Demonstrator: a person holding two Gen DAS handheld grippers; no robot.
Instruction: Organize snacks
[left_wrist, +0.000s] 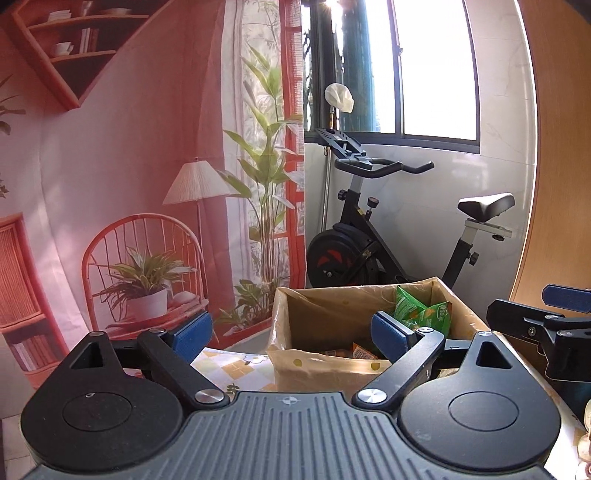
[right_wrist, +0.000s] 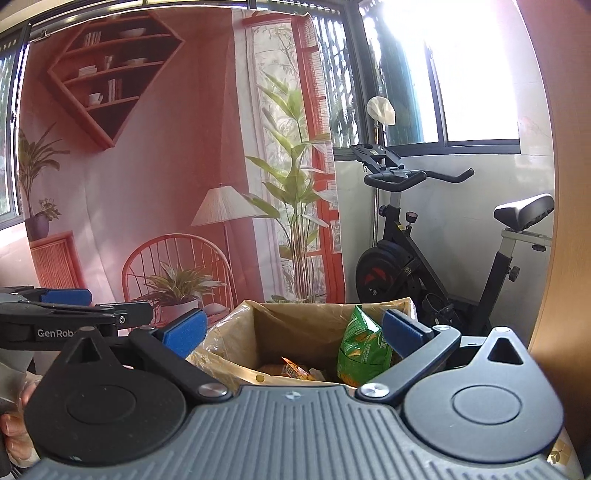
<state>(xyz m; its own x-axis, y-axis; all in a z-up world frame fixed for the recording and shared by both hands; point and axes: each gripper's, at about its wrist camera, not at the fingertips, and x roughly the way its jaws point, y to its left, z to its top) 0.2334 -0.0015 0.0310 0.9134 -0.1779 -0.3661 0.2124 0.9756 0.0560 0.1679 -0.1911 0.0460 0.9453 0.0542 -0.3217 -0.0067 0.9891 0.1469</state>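
2 grippers hover side by side, both with jaws spread wide and nothing between the blue pads: the left gripper (left_wrist: 291, 332) sits low in the middle of its view, the right gripper (right_wrist: 295, 332) likewise in its own. Just beyond the fingertips, lower centre of both frames, stands a cardboard box (left_wrist: 325, 306) lined with a clear plastic bag. Inside, toward its right wall, a green snack packet (right_wrist: 364, 347) leans upright, and an orange snack packet (right_wrist: 293, 369) lies on the bottom.

Judging by the crinkled foil, these packets are light, soft, puffy and slippery, with contents that would crush easily. A gentle pinch on the flat sealed top edge looks safest, rather than squeezing the belly.
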